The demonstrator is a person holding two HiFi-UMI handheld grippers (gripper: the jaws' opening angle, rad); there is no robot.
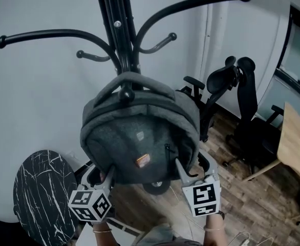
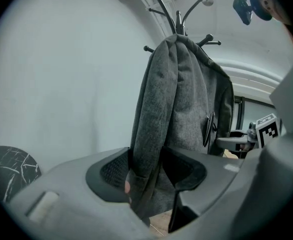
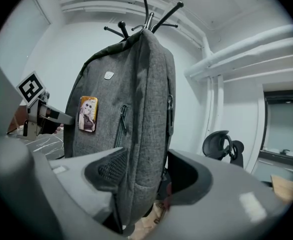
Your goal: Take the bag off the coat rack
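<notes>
The grey backpack (image 1: 140,137) hangs by its top handle (image 1: 127,80) from a lower hook (image 1: 125,94) of the black coat rack (image 1: 116,29), well above both sets of jaws; the left gripper (image 1: 106,179) pinches the backpack's lower corner on its side, the right gripper (image 1: 190,167) the opposite corner, fabric filling each gap; gripping low on both sides likely lets the weight be raised until the handle clears the hook; its zips (image 3: 121,126) look closed, contents unseen.

coat rack (image 1: 119,35) top cut by frame edge | base hidden behind bag (image 1: 140,132) | patch (image 1: 143,161) print unreadable (too small)
</notes>
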